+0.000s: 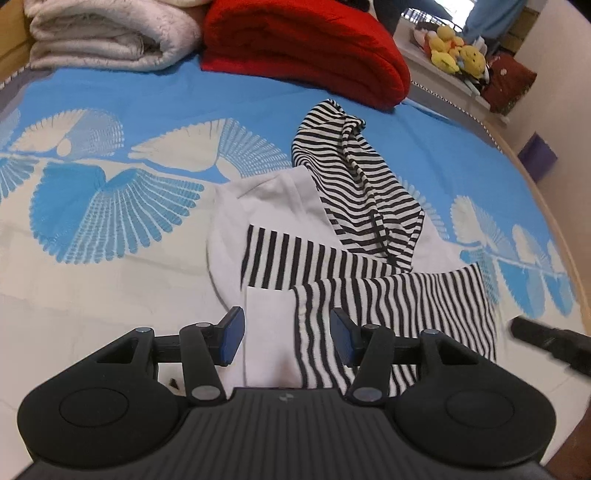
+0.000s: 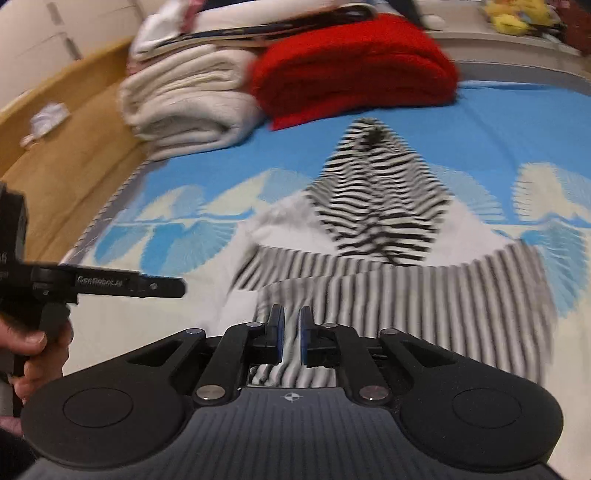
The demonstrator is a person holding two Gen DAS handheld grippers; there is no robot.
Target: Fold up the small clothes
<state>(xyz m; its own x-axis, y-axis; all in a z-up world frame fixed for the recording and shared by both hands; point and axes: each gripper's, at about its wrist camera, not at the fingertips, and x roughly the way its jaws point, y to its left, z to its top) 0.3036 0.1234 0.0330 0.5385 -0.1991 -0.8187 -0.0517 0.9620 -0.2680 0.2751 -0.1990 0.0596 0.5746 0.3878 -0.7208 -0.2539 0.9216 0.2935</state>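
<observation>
A small hooded top (image 1: 280,206) lies on the bed: a white body with black-and-white striped sleeves (image 1: 406,306) folded across it and a striped hood (image 1: 354,177) pointing away. My left gripper (image 1: 286,339) hovers over the top's near edge, open, with nothing between its blue pads. In the blurred right wrist view the top (image 2: 376,206) lies ahead. My right gripper (image 2: 291,332) hangs over the striped sleeve, its pads a narrow gap apart, with no cloth pinched. Its dark tip (image 1: 532,334) enters the left wrist view from the right. A hand (image 2: 33,343) holds the left gripper (image 2: 162,288).
The bed sheet (image 1: 110,258) is blue and cream with a fan pattern. A folded cream blanket (image 1: 107,33) and a folded red blanket (image 1: 306,48) lie at the far end. Plush toys (image 1: 454,51) sit on a ledge beyond. The wooden bed frame (image 2: 74,147) runs along the left.
</observation>
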